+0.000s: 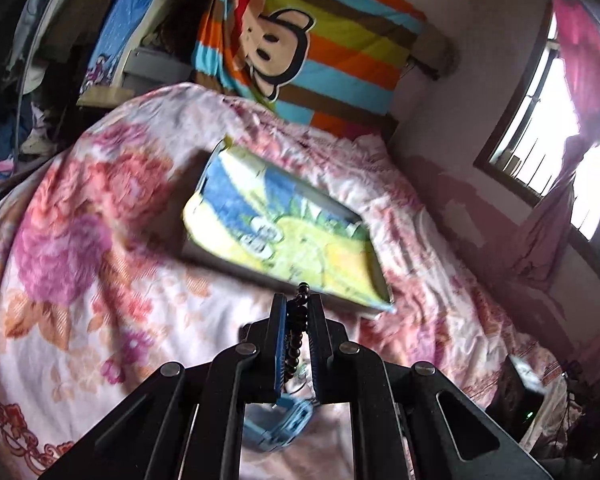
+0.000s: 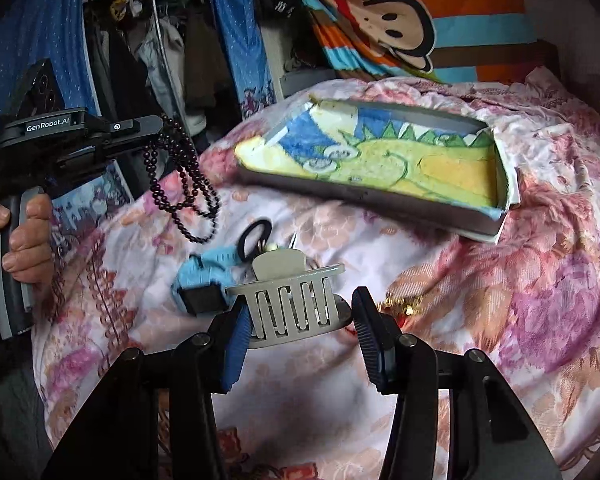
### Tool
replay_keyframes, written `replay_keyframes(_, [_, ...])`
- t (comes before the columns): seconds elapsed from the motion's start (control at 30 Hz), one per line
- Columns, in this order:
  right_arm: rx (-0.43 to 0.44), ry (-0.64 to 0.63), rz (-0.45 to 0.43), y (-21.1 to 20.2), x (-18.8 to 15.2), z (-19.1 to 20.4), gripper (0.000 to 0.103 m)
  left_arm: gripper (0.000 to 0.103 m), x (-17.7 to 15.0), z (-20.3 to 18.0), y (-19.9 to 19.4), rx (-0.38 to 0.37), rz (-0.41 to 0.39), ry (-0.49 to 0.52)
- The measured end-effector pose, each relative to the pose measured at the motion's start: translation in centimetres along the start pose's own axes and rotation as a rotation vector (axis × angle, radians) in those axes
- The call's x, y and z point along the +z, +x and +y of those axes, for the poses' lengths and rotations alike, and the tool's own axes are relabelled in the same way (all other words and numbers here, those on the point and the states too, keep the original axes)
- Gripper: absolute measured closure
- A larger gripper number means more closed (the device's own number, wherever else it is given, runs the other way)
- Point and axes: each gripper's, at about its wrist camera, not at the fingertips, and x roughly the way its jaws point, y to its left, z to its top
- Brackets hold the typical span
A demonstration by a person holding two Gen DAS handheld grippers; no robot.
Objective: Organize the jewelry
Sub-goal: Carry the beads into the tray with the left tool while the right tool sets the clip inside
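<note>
Left gripper (image 2: 155, 122) labelled "GenRobot.AI"

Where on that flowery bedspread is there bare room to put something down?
Free: the shallow cartoon-lined tray holds nothing, and the floral bedspread right of the grey plastic hair claw is bare. Crowded: around the claw, the light-blue strap, black ring and gold trinket cluster.

Left gripper (image 1: 297, 304) raised and tilted downward, jaws clamped on a dark bead string (image 1: 295, 340), handle wrapped by a hand (image 2: 23, 240); right gripper (image 2: 300, 316) angled downward, jaws parted, a grey hair claw (image 2: 291, 304) set between them
</note>
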Motion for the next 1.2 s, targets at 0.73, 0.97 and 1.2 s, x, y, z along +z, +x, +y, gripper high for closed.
replay_keyframes(0.73, [-0.158, 0.168, -0.095, 9.2, 7.2, -7.5, 0.059, 0.093, 6.8, 1.7, 12.7, 0.078, -0.051, -0.001])
replay_keyframes(0.97, [-0.197, 0.196, -0.044, 10.3, 6.8, -8.0, 0.049, 0.093, 5.6, 2.7, 14.6, 0.178, 0.048, 0.004])
replay_keyframes(1.2, [-0.215, 0.197, -0.052, 9.4, 6.8, -8.2, 0.036, 0.080, 4.6, 2.9, 14.7, 0.224, 0.114, 0.020])
